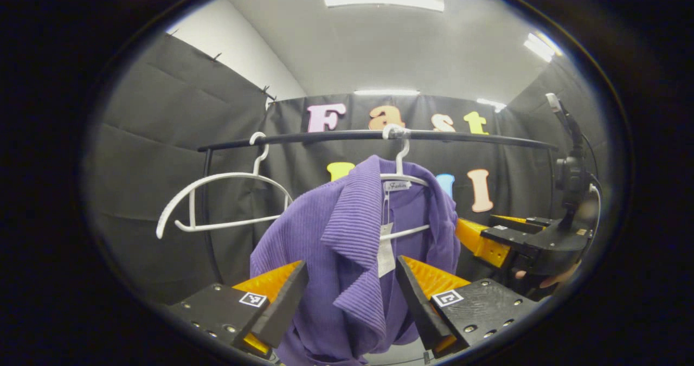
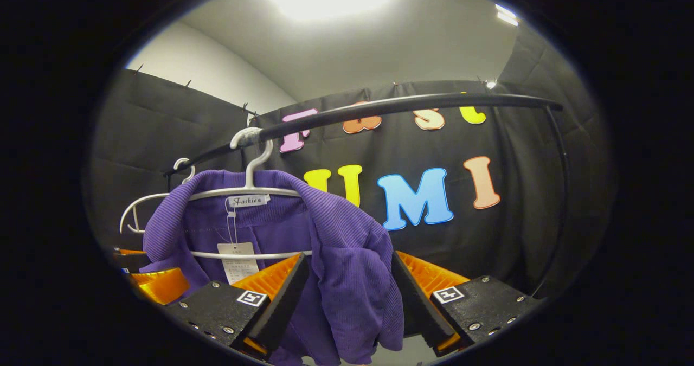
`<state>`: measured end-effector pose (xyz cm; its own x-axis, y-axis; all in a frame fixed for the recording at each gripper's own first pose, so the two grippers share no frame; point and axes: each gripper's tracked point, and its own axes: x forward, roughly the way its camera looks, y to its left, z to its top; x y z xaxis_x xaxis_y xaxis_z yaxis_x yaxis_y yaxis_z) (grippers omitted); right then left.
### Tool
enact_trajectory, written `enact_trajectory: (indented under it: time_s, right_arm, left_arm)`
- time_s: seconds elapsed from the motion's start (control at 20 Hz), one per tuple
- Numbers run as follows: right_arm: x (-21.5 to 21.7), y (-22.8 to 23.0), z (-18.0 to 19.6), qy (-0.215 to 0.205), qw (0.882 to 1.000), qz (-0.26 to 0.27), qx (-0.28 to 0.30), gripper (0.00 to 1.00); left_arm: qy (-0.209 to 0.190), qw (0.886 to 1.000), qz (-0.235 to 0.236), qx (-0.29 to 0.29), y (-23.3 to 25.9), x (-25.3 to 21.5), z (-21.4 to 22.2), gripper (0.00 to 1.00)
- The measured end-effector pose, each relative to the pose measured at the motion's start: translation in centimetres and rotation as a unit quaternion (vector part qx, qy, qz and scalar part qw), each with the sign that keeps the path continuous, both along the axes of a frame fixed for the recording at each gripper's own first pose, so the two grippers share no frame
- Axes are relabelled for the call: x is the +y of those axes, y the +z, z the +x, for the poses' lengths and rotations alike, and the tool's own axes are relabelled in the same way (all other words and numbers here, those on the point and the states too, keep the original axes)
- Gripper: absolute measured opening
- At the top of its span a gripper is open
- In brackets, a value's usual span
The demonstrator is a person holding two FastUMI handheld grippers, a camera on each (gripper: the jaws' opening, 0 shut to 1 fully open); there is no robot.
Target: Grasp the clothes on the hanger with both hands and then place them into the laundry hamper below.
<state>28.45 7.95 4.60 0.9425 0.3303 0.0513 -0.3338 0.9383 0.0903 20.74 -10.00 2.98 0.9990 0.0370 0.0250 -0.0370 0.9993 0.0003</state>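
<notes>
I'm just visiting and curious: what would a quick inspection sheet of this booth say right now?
Surface: nothing seen.
Job's things: purple ribbed knit garment hanging on a white hanger from the black rail; paper tag dangling inside.
Clutter: empty white hanger beside it.
Grippers: left gripper and right gripper open, fabric between the fingers.
Cables: one on the camera mount.
Surroundings: black cloth walls, ceiling lights.

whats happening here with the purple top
A person holds a gripper in each hand, both raised to a purple garment hanging on a white hanger from a black rail. The left gripper and right gripper each straddle one front edge, fingers open, not yet clamped. A second white hanger hangs bare beside it.
</notes>
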Motion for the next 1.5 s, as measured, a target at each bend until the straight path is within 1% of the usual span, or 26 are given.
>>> enact_trajectory:
  time_s: [0.15,0.2,0.45,0.5,0.6,0.65,0.75,0.8,0.85,0.95,1.0,1.05,1.1,1.15,1.2,1.25,1.3,1.35,1.4,1.5]
  right_arm:
    - [1.2,-1.4,1.8,0.019,0.999,0.018,0.025,0.95]
    - [1.4,-1.9,2.5,0.023,0.999,0.022,0.031,0.95]
    - [2.2,-4.3,5.1,0.035,0.997,0.036,0.064,0.95]
    - [2.5,-4.6,5.4,0.039,0.996,0.041,0.069,0.95]
    - [2.8,-5.3,5.9,0.045,0.995,0.047,0.08,0.94]
    - [3.0,-5.6,6.1,0.048,0.994,0.047,0.084,0.93]
    - [3.2,-6.1,6.3,0.054,0.994,0.043,0.089,0.88]
    - [3.3,-6.3,6.3,0.057,0.993,0.042,0.091,0.83]
    - [3.6,-6.4,6.2,0.06,0.993,0.041,0.093,0.81]
    - [3.8,-6.4,6.0,0.066,0.992,0.044,0.094,0.56]
    - [3.8,-6.3,5.9,0.071,0.992,0.046,0.092,0.43]
    - [3.9,-6.3,6.4,0.073,0.993,0.046,0.085,0.3]
    - [3.6,-6.0,6.6,0.07,0.994,0.042,0.074,0.18]
    - [3.6,-5.9,6.7,0.073,0.995,0.038,0.064,0.11]
    - [3.7,-5.6,6.4,0.08,0.995,0.034,0.056,0.07]
    - [3.5,-5.5,6.2,0.081,0.995,0.027,0.048,0.05]
    - [2.9,-5.1,6.2,0.074,0.997,0.022,0.032,0.04]
    - [2.4,-4.3,6.1,0.064,0.998,0.021,0.011,0.04]
    - [1.9,-3.2,5.9,0.056,0.998,0.023,-0.01,0.04]
    - [1.3,-1.5,5.3,0.041,0.998,0.027,-0.041,0.02]
  left_arm:
    - [0.017,1.0,0.005,0.005,-0.9,0.3,0.6,0.98]
    - [0.023,1.0,0.007,0.005,-1.1,0.4,0.9,0.94]
    - [0.049,0.998,0.03,-0.002,-2.1,0.5,1.9,0.94]
    - [0.052,0.998,0.034,-0.004,-2.1,0.4,2.2,0.97]
    - [0.059,0.997,0.041,-0.002,-2.3,0.2,2.5,0.98]
    - [0.066,0.997,0.044,-0.002,-2.4,0.3,2.5,0.91]
    - [0.073,0.996,0.047,0.003,-2.7,0.3,2.6,0.77]
    - [0.074,0.996,0.049,0.008,-2.9,0.3,2.7,0.77]
    - [0.081,0.995,0.052,0.013,-3.3,0.5,2.6,0.77]
    - [0.087,0.995,0.048,0.022,-3.8,1.0,2.5,0.67]
    - [0.076,0.996,0.044,0.024,-3.9,0.7,2.6,0.63]
    - [0.077,0.996,0.044,0.025,-3.9,0.8,2.8,0.55]
    - [0.068,0.997,0.041,0.025,-3.7,0.5,3.0,0.47]
    - [0.069,0.996,0.046,0.022,-3.8,0.6,3.1,0.4]
    - [0.095,0.994,0.053,0.013,-3.2,1.5,2.5,0.3]
    - [0.101,0.993,0.054,0.006,-3.1,1.6,2.1,0.21]
    - [0.08,0.996,0.047,0.007,-2.9,1.1,2.4,0.12]
    - [0.06,0.997,0.047,0.006,-2.8,0.1,2.5,0.09]
    - [0.047,0.998,0.052,0.003,-2.4,-0.4,2.4,0.09]
    - [0.043,0.997,0.065,-0.014,-1.0,-0.6,2.0,0.08]
